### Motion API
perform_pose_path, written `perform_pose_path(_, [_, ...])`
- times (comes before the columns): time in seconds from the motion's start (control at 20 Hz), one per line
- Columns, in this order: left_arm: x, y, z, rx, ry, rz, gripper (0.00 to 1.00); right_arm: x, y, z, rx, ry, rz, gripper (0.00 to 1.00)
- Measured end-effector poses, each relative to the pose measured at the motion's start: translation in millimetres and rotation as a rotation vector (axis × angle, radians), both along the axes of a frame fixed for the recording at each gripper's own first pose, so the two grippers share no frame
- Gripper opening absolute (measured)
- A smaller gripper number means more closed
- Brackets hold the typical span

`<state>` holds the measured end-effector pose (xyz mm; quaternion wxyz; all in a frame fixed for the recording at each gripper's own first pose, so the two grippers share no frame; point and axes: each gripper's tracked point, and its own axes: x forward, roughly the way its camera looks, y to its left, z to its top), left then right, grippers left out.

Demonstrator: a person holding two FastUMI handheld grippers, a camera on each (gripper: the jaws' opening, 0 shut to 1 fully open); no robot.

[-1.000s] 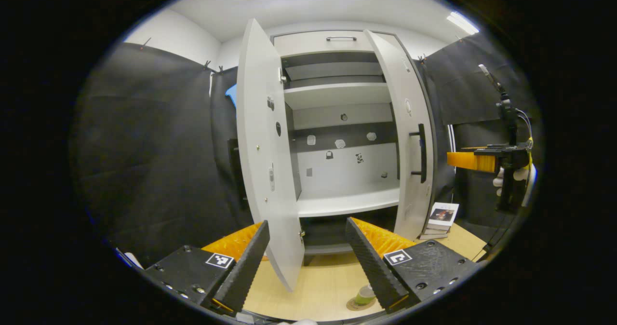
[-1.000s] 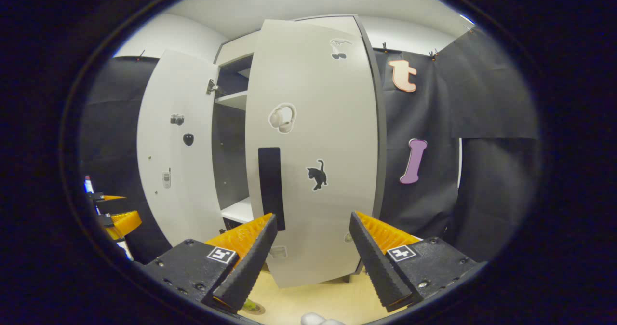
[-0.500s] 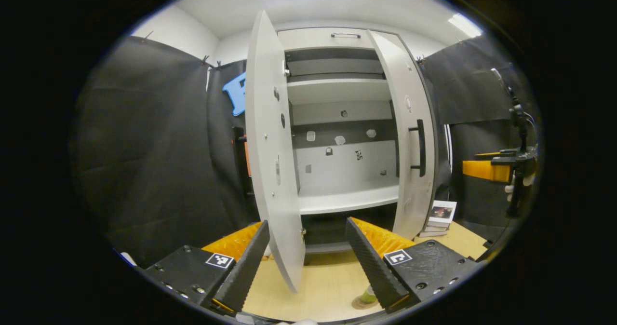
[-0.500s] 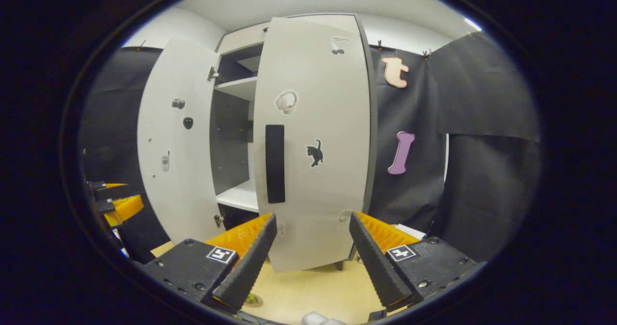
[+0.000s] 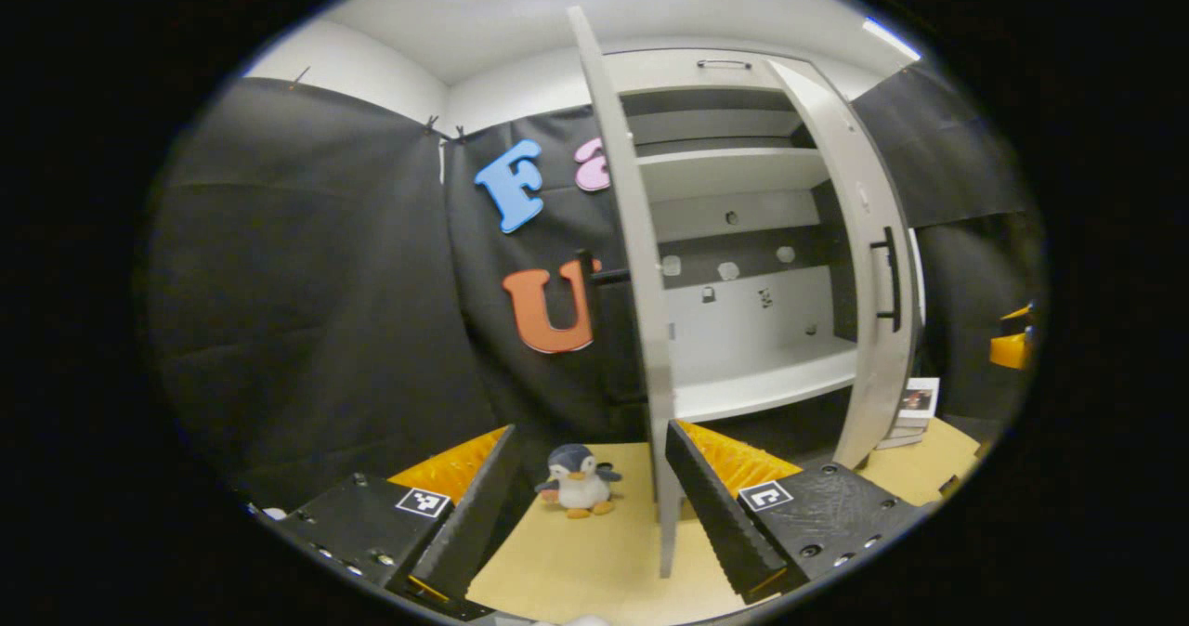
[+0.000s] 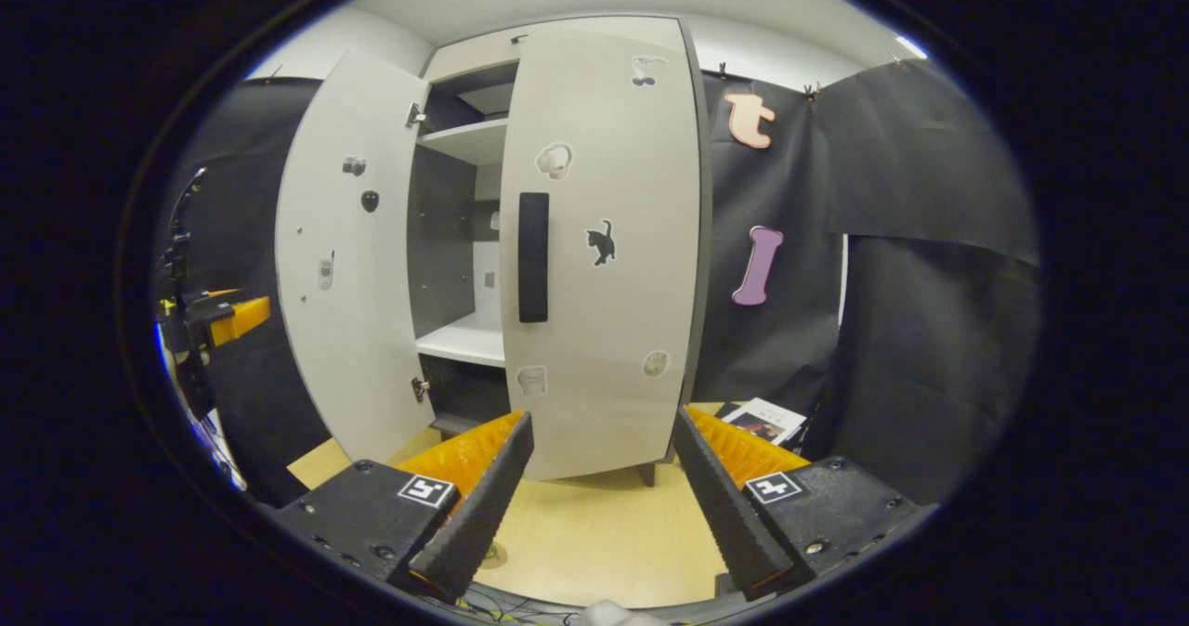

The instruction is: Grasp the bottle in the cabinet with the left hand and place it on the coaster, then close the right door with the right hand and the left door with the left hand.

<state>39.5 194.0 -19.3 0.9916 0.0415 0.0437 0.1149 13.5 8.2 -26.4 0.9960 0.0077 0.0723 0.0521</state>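
The white cabinet (image 5: 743, 329) stands on the tan table. In the left gripper view its left door (image 5: 636, 264) is edge-on, its lower corner hanging between my left gripper's (image 5: 594, 505) open fingers, nearer the right one. The right door (image 5: 868, 273) with its black handle (image 5: 892, 278) is partly swung in. In the right gripper view the right door (image 6: 604, 236) is almost shut, and my right gripper (image 6: 599, 505) hangs open a little in front of it. The left door (image 6: 344, 264) stands wide open. A sliver of the coaster (image 6: 492, 554) peeks beside a finger.
A penguin plush (image 5: 576, 489) sits on the table (image 5: 576, 561) left of the left door. Stacked books (image 5: 915, 401) lie right of the cabinet, also books (image 6: 762, 419). The other gripper (image 6: 228, 319) is held by a hand at far left. Black cloth walls both sides.
My left gripper has swung left to the left door's outer side, bringing the penguin into view. The right door has swung further toward shut and my right gripper has drawn back.
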Motion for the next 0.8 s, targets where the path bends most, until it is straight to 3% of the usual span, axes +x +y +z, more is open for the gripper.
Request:
perform_pose_path(0.1, [11, 26, 4, 0.0, -0.008, 0.047, 0.97, -6, 0, -3, 0.004, 0.011, -0.002, 0.96])
perform_pose_path(0.2, [23, 53, 10, -0.002, -0.018, 0.087, 0.96, -10, -1, -6, 0.003, 0.015, -0.003, 0.99])
perform_pose_path(0.3, [36, 63, 15, -0.014, -0.029, 0.091, 0.98, -14, 0, -8, 0.005, 0.021, -0.002, 0.99])
perform_pose_path(0.75, [74, 44, 14, -0.032, -0.026, 0.042, 0.98, -17, 3, -17, 0.009, 0.039, 0.0, 0.99])
perform_pose_path(0.8, [74, 44, 16, -0.026, -0.035, 0.042, 0.89, -18, 3, -18, 0.01, 0.04, -0.001, 0.96])
